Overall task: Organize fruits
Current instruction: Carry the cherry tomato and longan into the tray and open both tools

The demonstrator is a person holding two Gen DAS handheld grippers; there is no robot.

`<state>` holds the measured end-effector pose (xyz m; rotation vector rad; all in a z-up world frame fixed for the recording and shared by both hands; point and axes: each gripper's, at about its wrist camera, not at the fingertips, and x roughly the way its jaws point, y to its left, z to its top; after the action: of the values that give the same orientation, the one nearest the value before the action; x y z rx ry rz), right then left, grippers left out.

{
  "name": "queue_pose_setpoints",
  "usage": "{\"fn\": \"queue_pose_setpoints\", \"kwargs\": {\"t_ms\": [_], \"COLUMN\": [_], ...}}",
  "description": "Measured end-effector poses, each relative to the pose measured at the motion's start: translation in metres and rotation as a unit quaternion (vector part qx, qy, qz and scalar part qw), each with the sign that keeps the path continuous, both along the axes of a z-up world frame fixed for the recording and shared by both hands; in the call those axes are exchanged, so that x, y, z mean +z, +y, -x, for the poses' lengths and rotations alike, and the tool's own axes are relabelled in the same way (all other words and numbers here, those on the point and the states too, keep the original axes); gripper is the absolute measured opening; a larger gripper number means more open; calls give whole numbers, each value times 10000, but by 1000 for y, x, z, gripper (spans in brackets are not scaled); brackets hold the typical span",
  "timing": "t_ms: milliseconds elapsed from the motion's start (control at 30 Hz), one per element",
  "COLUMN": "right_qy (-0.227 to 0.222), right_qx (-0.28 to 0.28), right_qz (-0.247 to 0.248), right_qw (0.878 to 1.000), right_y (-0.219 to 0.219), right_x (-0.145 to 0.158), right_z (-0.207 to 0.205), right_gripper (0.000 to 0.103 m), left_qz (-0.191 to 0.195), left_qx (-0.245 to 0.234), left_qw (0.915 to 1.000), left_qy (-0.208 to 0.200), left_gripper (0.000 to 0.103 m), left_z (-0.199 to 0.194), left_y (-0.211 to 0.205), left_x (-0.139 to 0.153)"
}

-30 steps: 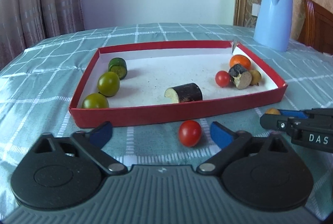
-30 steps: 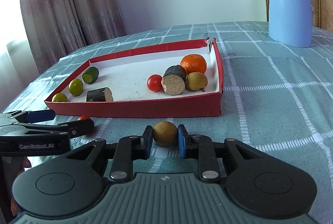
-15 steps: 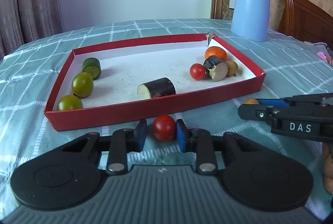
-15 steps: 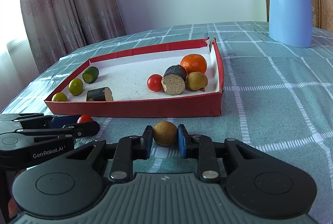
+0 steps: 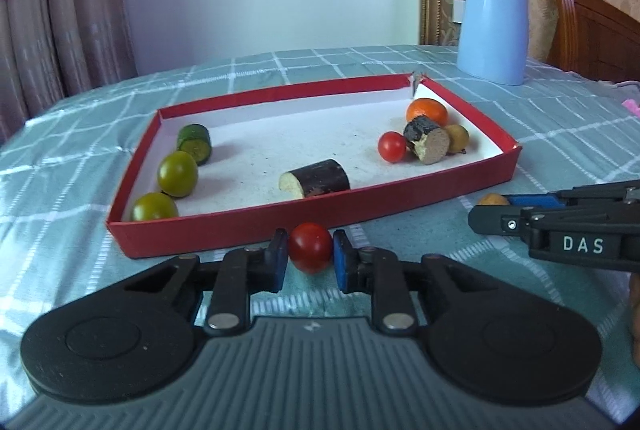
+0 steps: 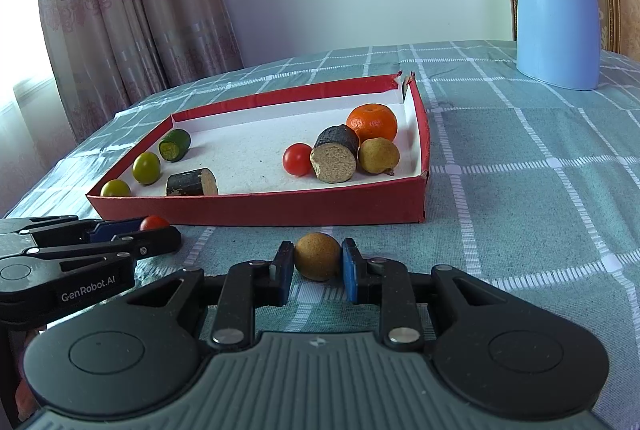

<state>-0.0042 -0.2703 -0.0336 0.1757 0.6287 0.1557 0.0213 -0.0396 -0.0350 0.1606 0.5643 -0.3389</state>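
Observation:
My left gripper (image 5: pixel 311 248) is shut on a red cherry tomato (image 5: pixel 311 247), just in front of the red tray's (image 5: pixel 320 208) near wall. My right gripper (image 6: pixel 316 257) is shut on a small brown round fruit (image 6: pixel 317 256) on the cloth before the tray (image 6: pixel 256 208). Inside the tray lie two green fruits (image 5: pixel 177 173), a cucumber piece (image 5: pixel 195 143), a dark eggplant chunk (image 5: pixel 316 179), another tomato (image 5: pixel 392 147), a second eggplant chunk (image 5: pixel 427 145), an orange (image 5: pixel 427 110) and a brown fruit (image 5: pixel 457 137). Each gripper shows in the other's view: the right gripper (image 5: pixel 490 199) and the left gripper (image 6: pixel 154 224).
A blue kettle (image 5: pixel 496 28) stands on the checked teal tablecloth (image 6: pixel 540 190) behind and right of the tray. A wooden chair (image 5: pixel 592 30) is at the far right, curtains (image 6: pixel 128 10) hang at the left.
My left gripper went from wide open to shut on the red cherry tomato and shifted slightly. The right gripper kept still, gripping the brown fruit.

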Motion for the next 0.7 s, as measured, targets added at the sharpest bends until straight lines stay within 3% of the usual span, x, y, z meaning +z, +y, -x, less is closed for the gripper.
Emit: {"fn": "queue_pose_setpoints", "kwargs": {"t_ms": [467, 700], "right_qy": [-262, -492], "right_qx": [-5, -64], "right_qz": [-30, -5], "right_qw": [9997, 9988], "right_y": [-2, -1], "right_x": [5, 10], "right_z": [8, 11], "right_gripper": [25, 25], "left_qz": [-163, 138], "left_qx": [10, 50], "left_qw": [9996, 9995], "left_qy": [-251, -268], "left_gripper": [21, 21], "left_z": [13, 12], "left_y": [-6, 1], "left_x": [4, 13]}}
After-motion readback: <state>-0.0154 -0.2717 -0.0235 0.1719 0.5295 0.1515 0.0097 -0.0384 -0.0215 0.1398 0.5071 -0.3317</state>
